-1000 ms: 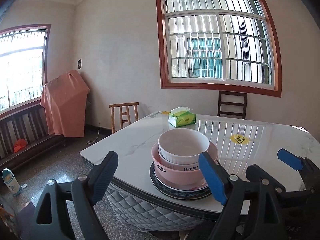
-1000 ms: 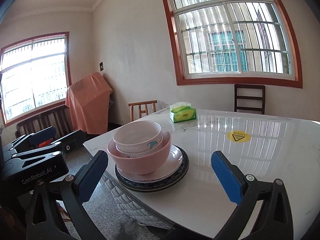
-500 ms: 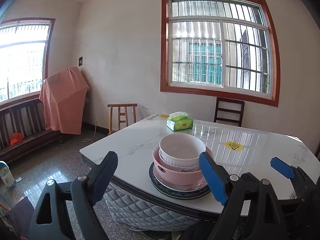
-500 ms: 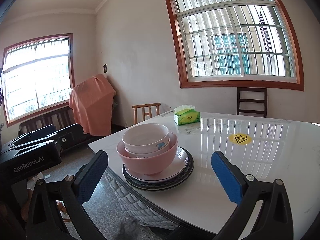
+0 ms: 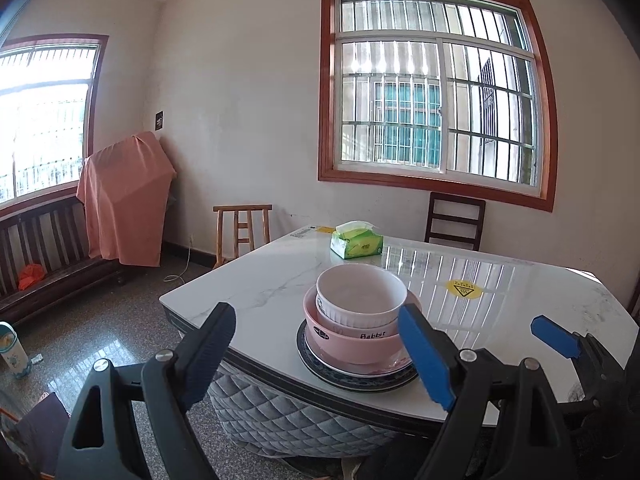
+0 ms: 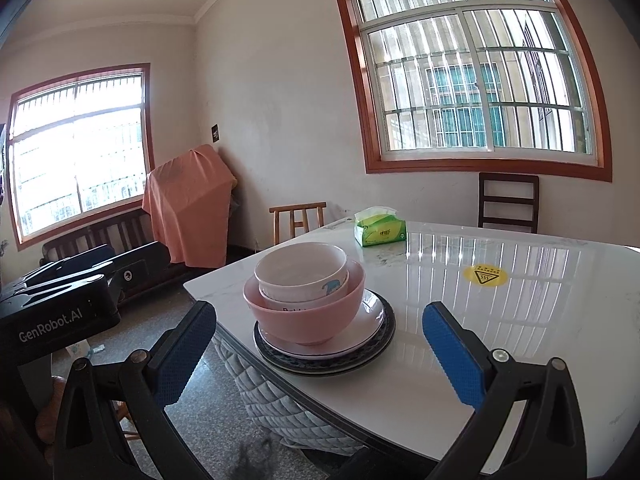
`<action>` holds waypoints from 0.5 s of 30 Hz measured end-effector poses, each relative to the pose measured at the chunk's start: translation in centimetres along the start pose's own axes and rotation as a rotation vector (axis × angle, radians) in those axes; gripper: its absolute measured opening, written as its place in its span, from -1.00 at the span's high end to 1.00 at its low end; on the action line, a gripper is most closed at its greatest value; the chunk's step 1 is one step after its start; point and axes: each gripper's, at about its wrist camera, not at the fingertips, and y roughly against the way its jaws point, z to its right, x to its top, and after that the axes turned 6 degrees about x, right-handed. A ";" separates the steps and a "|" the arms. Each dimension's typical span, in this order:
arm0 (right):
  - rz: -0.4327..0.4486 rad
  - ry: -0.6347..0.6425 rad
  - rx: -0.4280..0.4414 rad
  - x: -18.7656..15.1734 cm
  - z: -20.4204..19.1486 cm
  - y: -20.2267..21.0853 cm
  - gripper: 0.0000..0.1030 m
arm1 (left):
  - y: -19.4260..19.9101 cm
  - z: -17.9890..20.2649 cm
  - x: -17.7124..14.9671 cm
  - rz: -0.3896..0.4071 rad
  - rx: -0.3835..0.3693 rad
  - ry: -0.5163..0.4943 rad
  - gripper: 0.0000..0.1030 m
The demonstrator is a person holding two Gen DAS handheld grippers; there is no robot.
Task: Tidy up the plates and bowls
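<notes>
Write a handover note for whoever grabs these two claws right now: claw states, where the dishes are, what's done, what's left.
Left claw: open, empty, held off the near table edge, short of the stack.
Right claw: open, empty, also short of the stack.
Dishes: one stack near the table corner. White bowl sits in a "Rabbit" bowl, which sits in the pink bowl, on a white plate over a dark-rimmed plate.
Tissue box stands further back.
Done: everything looks nested in a single pile.
Left: possibly nothing; otherwise move the pile, if it belongs elsewhere.
</notes>
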 end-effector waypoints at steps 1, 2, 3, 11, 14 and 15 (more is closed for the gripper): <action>0.001 -0.001 0.000 0.0 0.0 0.1 -0.99 | 0.0 0.0 0.0 0.001 0.003 -0.002 -0.66; 0.002 -0.001 0.001 0.0 0.0 0.1 -0.99 | 0.1 0.0 0.0 0.001 0.003 -0.003 -0.66; 0.001 0.001 0.000 0.0 -0.1 0.1 -0.99 | 0.1 -0.1 0.0 -0.001 0.002 -0.002 -0.66; -0.010 -0.001 0.006 -0.2 -0.3 0.2 -0.99 | -0.5 0.1 -0.2 -0.025 0.007 -0.001 -0.66; -0.014 0.002 0.006 -0.2 -0.3 0.1 -0.99 | -0.6 0.2 -0.3 -0.030 0.012 -0.003 -0.66; -0.013 0.000 0.007 -0.2 -0.3 0.1 -0.99 | -0.7 0.2 -0.3 -0.033 0.011 -0.003 -0.66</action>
